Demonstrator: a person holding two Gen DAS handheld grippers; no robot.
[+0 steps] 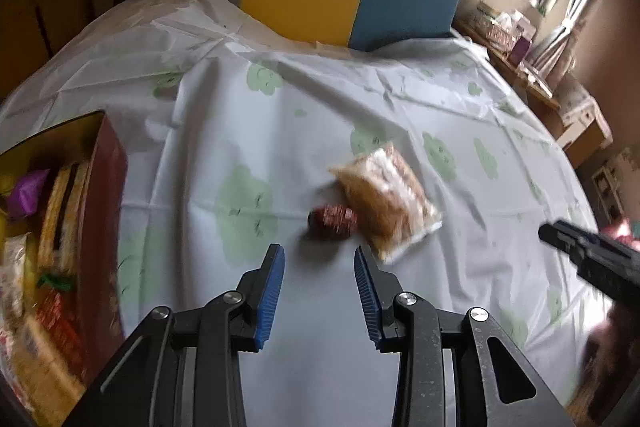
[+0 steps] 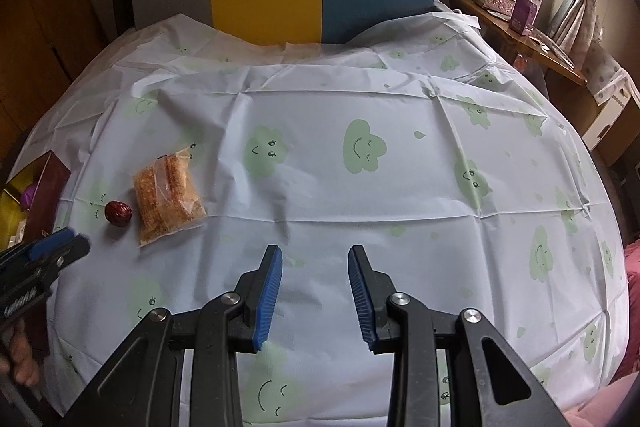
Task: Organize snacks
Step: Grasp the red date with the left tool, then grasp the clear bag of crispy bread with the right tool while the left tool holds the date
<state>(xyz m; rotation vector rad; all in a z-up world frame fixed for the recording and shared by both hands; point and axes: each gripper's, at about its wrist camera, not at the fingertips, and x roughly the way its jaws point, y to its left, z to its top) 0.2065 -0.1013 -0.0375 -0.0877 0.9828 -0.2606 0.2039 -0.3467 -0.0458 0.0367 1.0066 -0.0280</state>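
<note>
Spread, empty left tongs (image 1: 319, 254) hover just short of the red date (image 1: 331, 221) and snack packet (image 1: 387, 199) at centre frame, likely bound for the box (image 1: 105, 163) at left, while right tongs (image 2: 315, 254) wait parted over bare desk (image 2: 400, 187).

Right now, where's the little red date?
The red date lies on the tablecloth, just left of the clear snack packet and right of the red box.
</note>
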